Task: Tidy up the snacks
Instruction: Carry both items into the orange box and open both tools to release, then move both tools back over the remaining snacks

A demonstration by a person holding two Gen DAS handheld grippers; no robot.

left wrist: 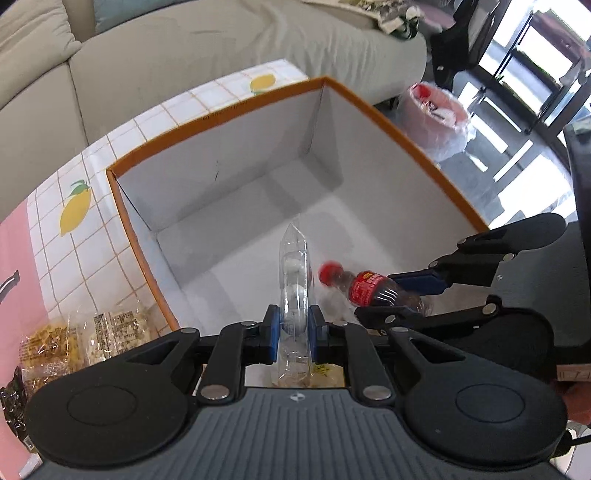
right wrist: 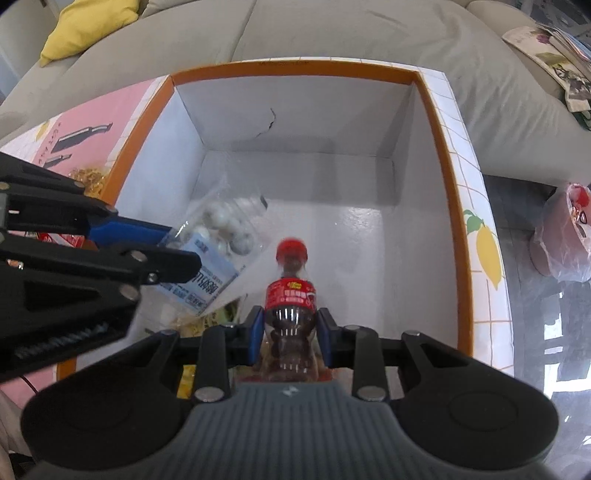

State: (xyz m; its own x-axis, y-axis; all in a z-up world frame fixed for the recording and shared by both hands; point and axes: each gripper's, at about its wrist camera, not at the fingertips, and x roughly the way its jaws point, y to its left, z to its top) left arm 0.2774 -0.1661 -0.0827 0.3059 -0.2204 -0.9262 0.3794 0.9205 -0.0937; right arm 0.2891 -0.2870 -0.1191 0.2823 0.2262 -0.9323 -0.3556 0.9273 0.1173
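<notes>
An orange-rimmed box point(left wrist: 388, 110) with white inner walls is taken as the landmark, and everything is placed against it. To its left, on a tablecloth point(left wrist: 55, 236) printed with lemons and a pink panel, clear packets of yellowish snacks point(left wrist: 85, 336) are seen lying just beside the box's left wall. Above the near left part of the box's floor, a transparent bag of white balls point(left wrist: 293, 291) is held upright; the left gripper point(left wrist: 293, 332) is closed on it, its blue pads pressed against both sides of the bag. In the right wrist view the same bag point(right wrist: 218, 240) is seen tilted over the left half of the box point(right wrist: 295, 68), with a pale blue label at its lower end, and the left gripper point(right wrist: 173, 251) enters from the box's left side. Further right, over the near middle of the box, a small cola bottle point(right wrist: 291, 291) with a red cap and red label is gripped around its dark body by the right gripper point(right wrist: 291, 336), the cap pointing toward the box's far wall. In the left wrist view this bottle point(left wrist: 369, 291) is seen just right of the bag, clamped by the right gripper point(left wrist: 402, 295). Beyond the box's far wall a grey sofa point(right wrist: 332, 29) is seen, and to the box's right, on the floor, a bin lined with a pink bag point(left wrist: 439, 114).
</notes>
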